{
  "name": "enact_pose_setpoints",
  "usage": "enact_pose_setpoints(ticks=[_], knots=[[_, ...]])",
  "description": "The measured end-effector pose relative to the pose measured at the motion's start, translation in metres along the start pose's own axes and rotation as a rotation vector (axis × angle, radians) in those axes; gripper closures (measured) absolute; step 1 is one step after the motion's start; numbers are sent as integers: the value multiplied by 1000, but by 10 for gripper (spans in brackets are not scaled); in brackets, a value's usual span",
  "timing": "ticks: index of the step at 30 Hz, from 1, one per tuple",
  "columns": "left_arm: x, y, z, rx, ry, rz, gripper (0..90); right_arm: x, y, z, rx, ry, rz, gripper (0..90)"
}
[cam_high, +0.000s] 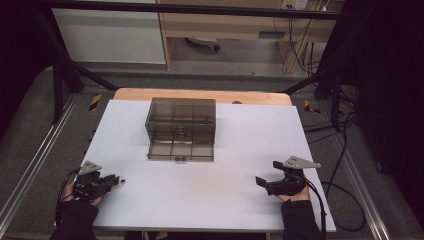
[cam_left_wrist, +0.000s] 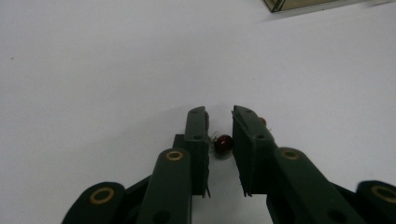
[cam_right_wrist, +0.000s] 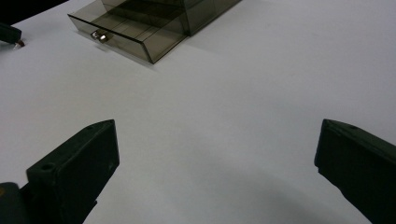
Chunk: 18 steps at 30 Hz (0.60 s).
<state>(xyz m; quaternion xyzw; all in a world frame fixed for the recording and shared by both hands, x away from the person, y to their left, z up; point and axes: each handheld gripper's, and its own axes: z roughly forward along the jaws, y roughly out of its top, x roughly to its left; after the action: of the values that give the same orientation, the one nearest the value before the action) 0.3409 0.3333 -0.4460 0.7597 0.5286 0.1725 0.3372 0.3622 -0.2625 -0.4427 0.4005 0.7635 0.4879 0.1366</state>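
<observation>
No readable brand or label anywhere. A small dark-red bead (cam_left_wrist: 223, 143) lies on the white worktop (cam_high: 210, 195) near its front-left corner, between the jaws of the left hand-held gripper (cam_left_wrist: 219, 116). Jaws narrowed to a small gap; bead sits just beside the right-hand jaw, poss. touching it, gap to the other jaw visible, so not clamped as far as I can tell. Right hand-held gripper (cam_high: 266, 172), near the front-right corner, jaws wide apart, nothing between them, just bare worktop. Smoky clear box (cam_high: 181, 120) stands toward the back edge, mid; its bottom drawer (cam_high: 181, 151) is pulled out toward the front.
</observation>
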Motion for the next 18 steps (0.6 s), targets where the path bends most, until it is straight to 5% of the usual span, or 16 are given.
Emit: enact_pose_setpoints(ticks=[18], knots=[[0,0,-1,1,4,10,802,0,0,0,-1,1,-1,4]])
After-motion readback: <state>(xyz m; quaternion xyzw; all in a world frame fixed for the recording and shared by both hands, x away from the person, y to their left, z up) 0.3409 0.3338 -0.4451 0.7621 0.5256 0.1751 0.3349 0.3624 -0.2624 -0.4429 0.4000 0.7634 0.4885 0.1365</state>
